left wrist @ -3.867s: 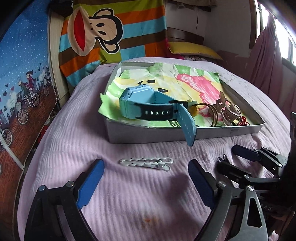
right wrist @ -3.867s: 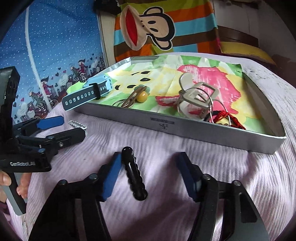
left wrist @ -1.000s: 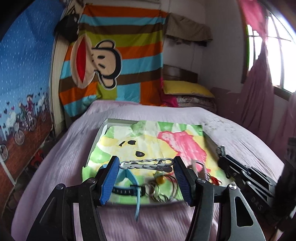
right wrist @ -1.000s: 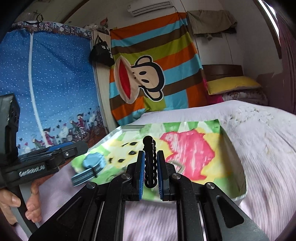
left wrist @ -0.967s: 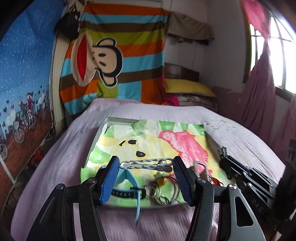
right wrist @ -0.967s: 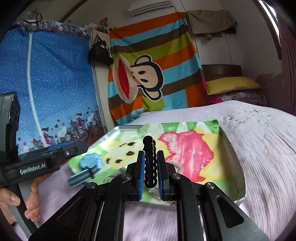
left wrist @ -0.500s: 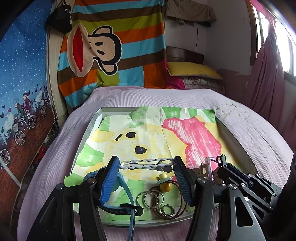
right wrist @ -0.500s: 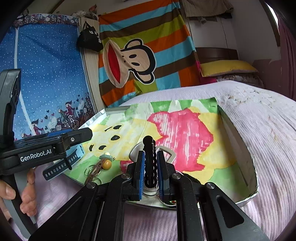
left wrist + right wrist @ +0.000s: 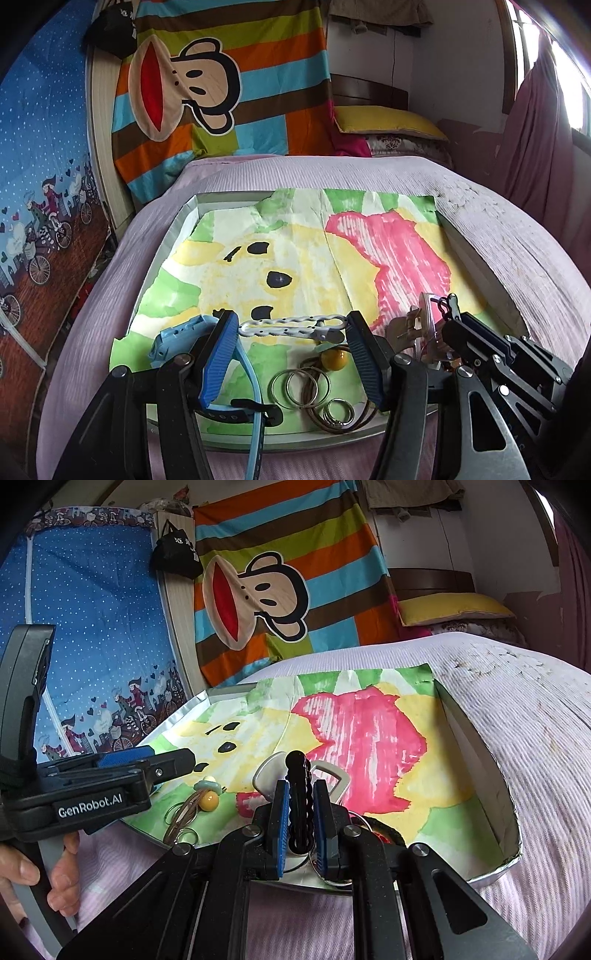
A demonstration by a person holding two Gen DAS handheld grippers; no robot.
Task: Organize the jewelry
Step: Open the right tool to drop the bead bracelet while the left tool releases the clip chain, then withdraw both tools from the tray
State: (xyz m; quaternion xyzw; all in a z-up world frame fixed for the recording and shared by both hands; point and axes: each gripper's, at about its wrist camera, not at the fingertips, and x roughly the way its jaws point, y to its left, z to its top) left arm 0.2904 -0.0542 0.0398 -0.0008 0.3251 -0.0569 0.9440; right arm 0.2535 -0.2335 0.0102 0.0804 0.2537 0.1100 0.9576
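My left gripper (image 9: 291,328) is shut on a white wavy hair clip (image 9: 291,326), held crosswise between the blue pads above the near part of the silver tray (image 9: 177,225). My right gripper (image 9: 299,805) is shut on a black wavy hair clip (image 9: 298,794) that stands upright between its pads, over the tray's (image 9: 476,738) near edge. In the tray lie a light blue watch (image 9: 173,336), metal rings (image 9: 299,384), a yellow bead (image 9: 334,358) and silver metal pieces (image 9: 332,771). The right gripper (image 9: 498,354) shows at the right of the left wrist view.
The tray, lined with colourful painted paper (image 9: 295,251), rests on a lilac bedspread (image 9: 517,236). Its far half holds only the paper. A monkey-print cloth (image 9: 221,81) and a yellow pillow (image 9: 388,118) lie beyond. A hand (image 9: 22,871) grips the left gripper's (image 9: 129,771) handle.
Both clips lay on the bedspread between open jaws 3.9 s ago; now each gripper holds one. Over the last second both grippers moved forward and lower over the tray.
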